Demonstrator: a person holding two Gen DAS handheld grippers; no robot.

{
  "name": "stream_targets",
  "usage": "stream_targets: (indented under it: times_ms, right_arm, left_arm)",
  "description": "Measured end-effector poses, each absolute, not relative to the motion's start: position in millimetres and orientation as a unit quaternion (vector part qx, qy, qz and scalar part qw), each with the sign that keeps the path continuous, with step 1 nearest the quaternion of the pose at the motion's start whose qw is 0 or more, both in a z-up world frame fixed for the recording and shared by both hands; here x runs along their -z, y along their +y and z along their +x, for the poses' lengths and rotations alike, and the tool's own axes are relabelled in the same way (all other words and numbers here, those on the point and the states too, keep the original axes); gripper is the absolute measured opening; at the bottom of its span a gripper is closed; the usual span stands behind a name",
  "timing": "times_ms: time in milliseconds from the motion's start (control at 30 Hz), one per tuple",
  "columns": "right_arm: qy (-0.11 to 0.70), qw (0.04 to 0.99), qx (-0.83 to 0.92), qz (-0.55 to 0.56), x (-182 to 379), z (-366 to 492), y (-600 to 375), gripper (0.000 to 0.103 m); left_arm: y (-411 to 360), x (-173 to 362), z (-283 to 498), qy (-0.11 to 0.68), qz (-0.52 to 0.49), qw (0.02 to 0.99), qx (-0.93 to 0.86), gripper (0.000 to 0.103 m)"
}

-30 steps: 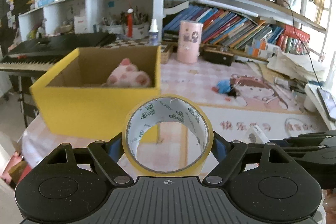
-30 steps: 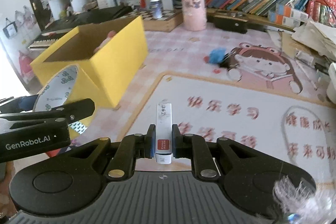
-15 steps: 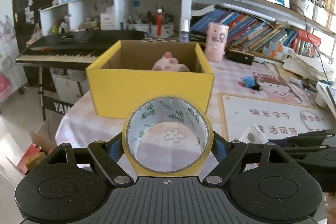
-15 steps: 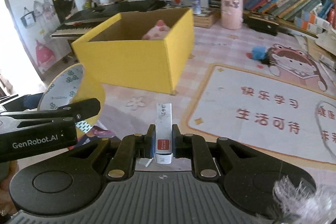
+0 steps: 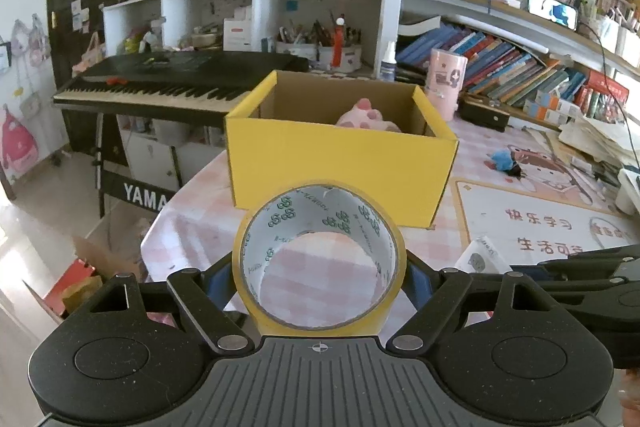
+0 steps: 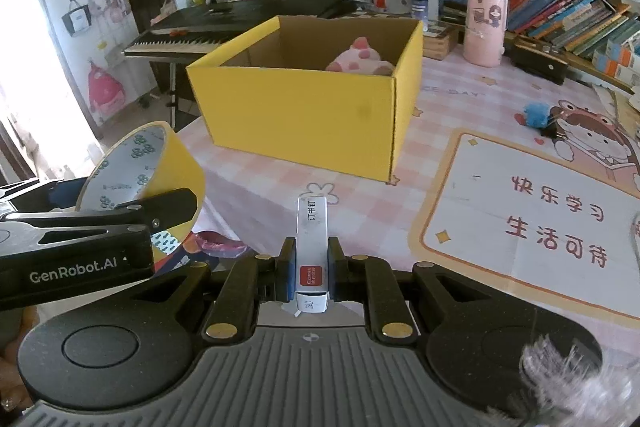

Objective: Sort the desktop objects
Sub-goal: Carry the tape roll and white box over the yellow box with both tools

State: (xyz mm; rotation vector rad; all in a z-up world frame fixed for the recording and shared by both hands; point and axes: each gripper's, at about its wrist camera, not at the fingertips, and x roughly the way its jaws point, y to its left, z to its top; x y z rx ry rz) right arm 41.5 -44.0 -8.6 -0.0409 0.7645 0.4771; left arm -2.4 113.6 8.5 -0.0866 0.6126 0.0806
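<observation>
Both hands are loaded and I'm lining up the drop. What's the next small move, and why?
Probably carry the left gripper forward and up over the yellow box. Its jaws are shut on the tape roll, which is short of the box's near wall. The box is open-topped, with only a pink plush toy at its far right, so the left part looks free.

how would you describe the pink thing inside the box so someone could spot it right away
Find the yellow cardboard box standing open on the pink checked tablecloth, in front of the black keyboard. Inside, against its far right corner, sits a pink plush toy. It is the only thing visible in the box, soft and pale pink with darker pink spots.
</observation>
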Motion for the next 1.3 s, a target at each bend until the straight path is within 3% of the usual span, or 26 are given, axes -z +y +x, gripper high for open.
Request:
stream_targets:
  times_ms: [833,1300]
  right_arm:
    - [0.364,0.895,-0.257,-0.031,-3.5,54.2,-19.7,0.014]
    - [0.311,0.906,-0.287,-0.005,-46.4,112.4,-19.0,0.014]
  left_arm:
    - [134.1,-22.1,6.0,0.282,-0.053,0.956,-0.059,0.083]
    - [133.2,-53.8,58.1,0.24,-0.046,0.967,-0.07,0.083]
